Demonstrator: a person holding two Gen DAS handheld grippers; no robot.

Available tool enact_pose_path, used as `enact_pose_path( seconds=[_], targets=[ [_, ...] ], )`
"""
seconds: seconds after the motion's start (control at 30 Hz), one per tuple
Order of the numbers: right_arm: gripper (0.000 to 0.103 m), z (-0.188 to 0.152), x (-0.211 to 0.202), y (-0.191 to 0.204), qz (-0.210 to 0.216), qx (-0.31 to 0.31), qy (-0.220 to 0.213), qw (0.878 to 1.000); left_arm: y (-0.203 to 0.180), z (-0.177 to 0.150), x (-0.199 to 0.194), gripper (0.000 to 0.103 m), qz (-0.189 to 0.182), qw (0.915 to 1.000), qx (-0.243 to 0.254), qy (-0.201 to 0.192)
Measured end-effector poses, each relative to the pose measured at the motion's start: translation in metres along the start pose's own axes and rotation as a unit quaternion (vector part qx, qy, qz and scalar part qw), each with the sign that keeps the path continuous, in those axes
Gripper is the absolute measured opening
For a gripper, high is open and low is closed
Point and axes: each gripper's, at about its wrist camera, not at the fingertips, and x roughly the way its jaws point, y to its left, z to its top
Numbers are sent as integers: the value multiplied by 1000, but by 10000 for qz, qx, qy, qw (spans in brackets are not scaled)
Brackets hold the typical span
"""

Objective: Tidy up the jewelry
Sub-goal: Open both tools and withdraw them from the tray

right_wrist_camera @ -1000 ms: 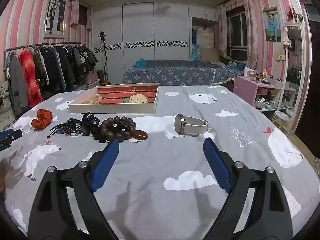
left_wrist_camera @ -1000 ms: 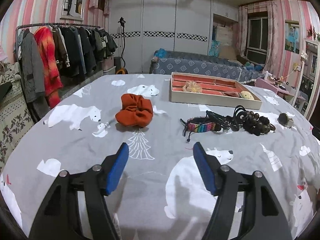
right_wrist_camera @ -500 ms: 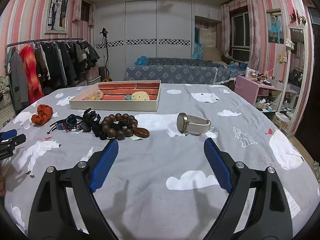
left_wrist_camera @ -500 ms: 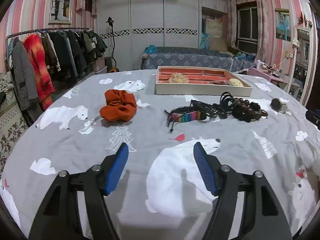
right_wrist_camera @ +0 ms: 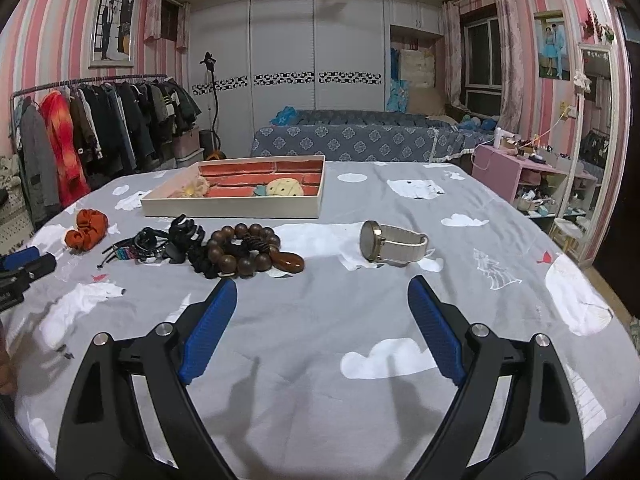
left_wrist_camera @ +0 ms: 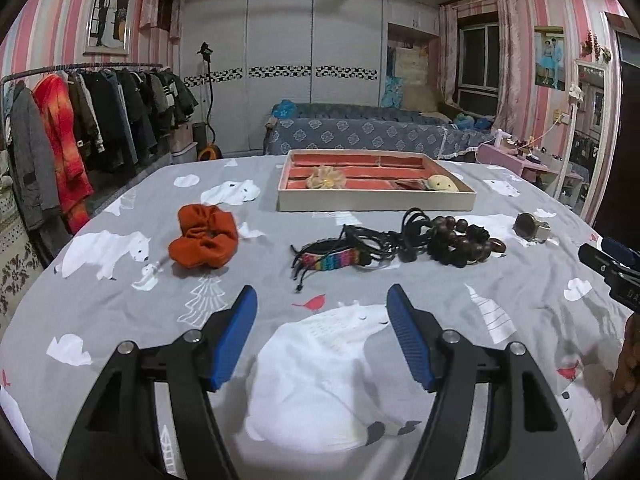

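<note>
Hovering over grey bear-print bedspread (left_wrist_camera: 120, 312): left gripper (left_wrist_camera: 318, 300) released, right gripper (right_wrist_camera: 322, 292) released; white-strapped gold watch (right_wrist_camera: 390, 242) centre-right, brown wooden bead bracelet (right_wrist_camera: 246, 250) centre-left.

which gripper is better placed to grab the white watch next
Right. In its own view the white watch lies just ahead of the open right gripper, slightly right of centre. From the open left gripper the watch sits far off to the right, beyond the wooden bead bracelet.

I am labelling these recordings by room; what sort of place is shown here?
Most likely a home bedroom: a clothes rack full of coats, a blue-covered bed by the wardrobe, and a pink vanity table beside a mirror.
</note>
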Motion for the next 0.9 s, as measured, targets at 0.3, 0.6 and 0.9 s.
enact_pose_path(
  seconds=[0.3, 0.6, 0.9],
  targets=[
    [86, 6, 8, 16, 135, -44, 75, 9999, -12, 7, 16, 67, 6, 9999, -24, 164],
    [82, 26, 48, 30, -22, -279, 438, 9986, -37, 23, 62, 66, -207, 9983, 51, 551],
    [82, 40, 76, 37, -32, -360, 527, 9980, -48, 36, 106, 66, -181, 9957, 92, 909]
  ],
)
